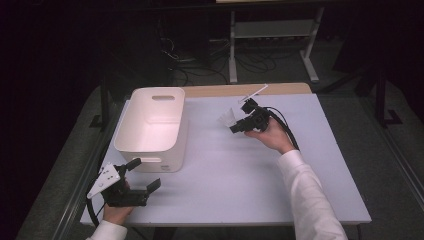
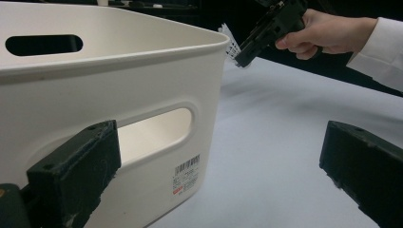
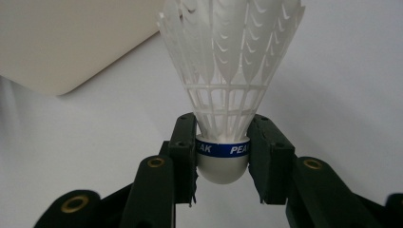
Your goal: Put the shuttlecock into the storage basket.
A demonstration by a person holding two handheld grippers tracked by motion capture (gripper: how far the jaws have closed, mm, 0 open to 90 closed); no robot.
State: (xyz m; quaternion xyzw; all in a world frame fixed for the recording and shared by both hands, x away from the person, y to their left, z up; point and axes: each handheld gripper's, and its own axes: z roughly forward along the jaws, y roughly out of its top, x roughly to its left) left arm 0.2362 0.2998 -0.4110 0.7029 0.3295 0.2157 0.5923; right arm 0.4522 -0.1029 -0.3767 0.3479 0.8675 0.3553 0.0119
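Above the table's far half, toward its right edge, the right gripper clamps a white plastic shuttlecock by its rounded cork, skirt pointing at the smooth, round-cornered white tub. Near the front-left corner, the left gripper rests level, jaws apart.

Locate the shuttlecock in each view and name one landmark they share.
High view: shuttlecock right of centre, at the right claw.
Left gripper view: shuttlecock top centre, beyond the bin's rim.
Right gripper view: shuttlecock centre, its cork pinched between the jaws.
Shared landmark: the white bin.
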